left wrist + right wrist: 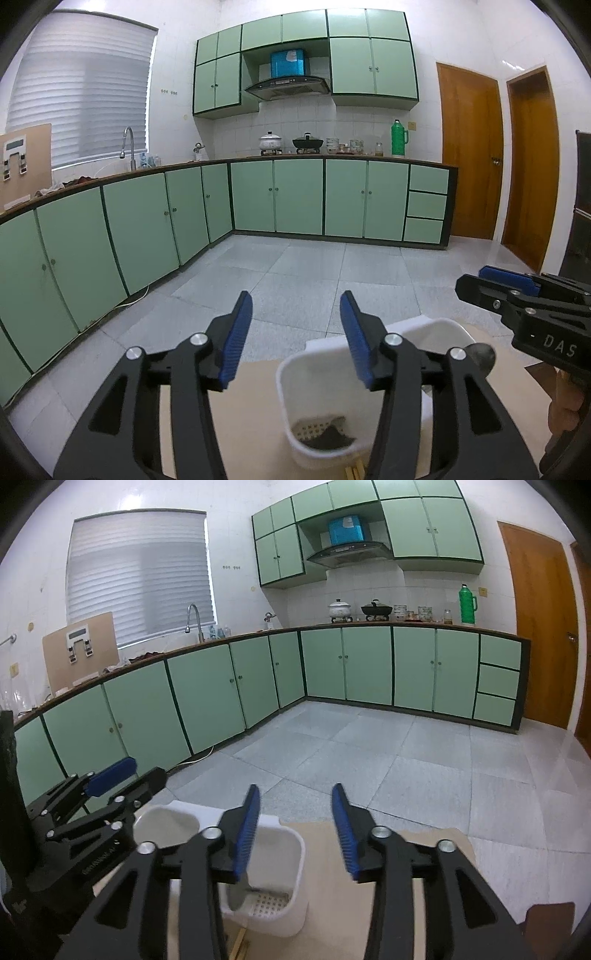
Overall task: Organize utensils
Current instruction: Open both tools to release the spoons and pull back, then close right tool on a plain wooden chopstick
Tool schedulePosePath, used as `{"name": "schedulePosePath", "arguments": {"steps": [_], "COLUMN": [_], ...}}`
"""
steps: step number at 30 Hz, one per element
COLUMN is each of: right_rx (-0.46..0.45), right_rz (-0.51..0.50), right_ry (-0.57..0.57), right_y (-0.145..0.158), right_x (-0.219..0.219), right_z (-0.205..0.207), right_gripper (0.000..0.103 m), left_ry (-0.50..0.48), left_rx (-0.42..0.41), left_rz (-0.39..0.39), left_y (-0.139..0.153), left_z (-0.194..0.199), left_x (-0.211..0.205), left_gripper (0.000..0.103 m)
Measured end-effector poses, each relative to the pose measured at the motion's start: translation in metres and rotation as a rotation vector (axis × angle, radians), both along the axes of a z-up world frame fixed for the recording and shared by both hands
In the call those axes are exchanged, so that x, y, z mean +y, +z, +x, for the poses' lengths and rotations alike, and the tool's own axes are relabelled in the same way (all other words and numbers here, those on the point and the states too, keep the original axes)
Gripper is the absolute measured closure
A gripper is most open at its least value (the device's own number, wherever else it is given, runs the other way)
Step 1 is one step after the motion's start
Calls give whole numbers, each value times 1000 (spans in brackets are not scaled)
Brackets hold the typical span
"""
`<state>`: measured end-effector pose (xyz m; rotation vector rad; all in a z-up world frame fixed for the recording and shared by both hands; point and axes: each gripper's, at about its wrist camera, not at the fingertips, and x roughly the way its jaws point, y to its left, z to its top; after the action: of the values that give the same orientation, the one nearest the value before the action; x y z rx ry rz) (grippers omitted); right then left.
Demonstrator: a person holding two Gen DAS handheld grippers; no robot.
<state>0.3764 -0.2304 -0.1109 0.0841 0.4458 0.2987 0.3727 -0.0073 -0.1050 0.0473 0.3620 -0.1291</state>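
Observation:
A white plastic utensil holder (pixel 369 391) with a perforated bottom stands on a pale wooden table (pixel 251 413). Something dark lies at the bottom of its near compartment (pixel 328 437). A dark rounded end (pixel 480 354) shows just behind the holder's right rim; I cannot tell what it is. My left gripper (pixel 295 332) hovers open above the holder, with nothing between its blue pads. My right gripper (pixel 295 827) is also open and empty, over the holder (pixel 288 849) and the table. Each gripper appears in the other's view: the right gripper (pixel 476 282) and the left gripper (pixel 144 773).
The table's far edge (pixel 369 825) drops to a grey tiled floor (pixel 295 266). Green base cabinets (pixel 280 195) line the left and back walls, with pots and a green flask (pixel 399 138) on the counter. Wooden doors (pixel 469 155) stand at the right. A brown object (pixel 546 923) sits near the table's right.

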Motion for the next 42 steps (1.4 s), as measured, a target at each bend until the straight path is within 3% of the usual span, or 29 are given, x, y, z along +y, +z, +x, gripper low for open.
{"name": "schedulePosePath", "arguments": {"steps": [6,9,22,31,42], "right_rx": [29,66,266,336,400], "right_rz": [10,34,-21,-95,-179], "right_ry": [-16,-10,-9,29,44], "right_y": [-9,-19,-86,-116,-127], "right_x": [-7,-11,-13,1,22], "right_z": [-44,-70,-179,-227,-230], "right_gripper": [22,16,14,15,16], "left_ry": [14,10,-24,-16,-25], "left_rx": [47,95,378,459,521], "left_rz": [-1,-3,36,45,42], "left_y": [-4,-15,-96,-113,-123], "left_z": [-40,-69,-178,-210,-220], "left_x": [11,18,39,38,29], "left_gripper": [35,29,26,26,26]}}
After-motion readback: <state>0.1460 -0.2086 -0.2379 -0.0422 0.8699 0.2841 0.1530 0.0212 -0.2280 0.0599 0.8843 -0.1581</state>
